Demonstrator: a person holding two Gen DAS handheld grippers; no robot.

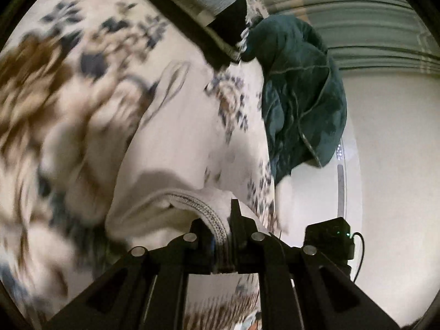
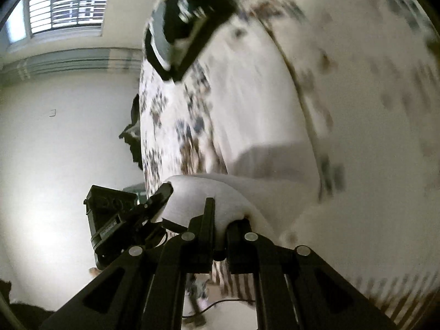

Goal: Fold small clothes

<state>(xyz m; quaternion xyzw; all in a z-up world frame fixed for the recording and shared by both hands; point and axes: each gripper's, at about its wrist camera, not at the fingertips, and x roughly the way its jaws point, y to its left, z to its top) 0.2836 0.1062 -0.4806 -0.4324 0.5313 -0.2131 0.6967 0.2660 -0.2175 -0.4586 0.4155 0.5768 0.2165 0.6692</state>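
A: Between the two grippers, how many garments do you count?

B: Two. One white garment [image 1: 176, 143] is pinched at both ends, and one dark green garment [image 1: 299, 93] lies in a bunch on the patterned bedspread [image 1: 55, 88] beyond it, near the bed's edge. The bedspread is cream with brown and dark blue floral print, much of it blurred.

A: And grippers?

B: Two. The left gripper [image 1: 221, 236] is clamped on a ribbed, stitched hem [image 1: 203, 211] of the white garment; the cloth sits squeezed between its two fingers [image 1: 236, 217]. The right gripper [image 2: 220, 233] is likewise clenched on the white garment [image 2: 209, 192], with a smooth fold bulging up between its fingers [image 2: 208, 214].

A: How are they posed?

B: Both cameras look steeply tilted, so the bed surface rises like a wall and the room's pale wall [image 2: 55, 137] fills one side. In the right wrist view the left gripper's black body [image 2: 118, 220] sits just beside, at the lower left, so the two are close together.

A: Anything else countable?

B: One black frame-like object [image 1: 192, 24] lies on the bedspread farther off; it shows in both views, but I cannot tell what it is. One barred window [image 2: 66, 2] sits high on the wall, above a grey-green moulding [image 2: 68, 60].
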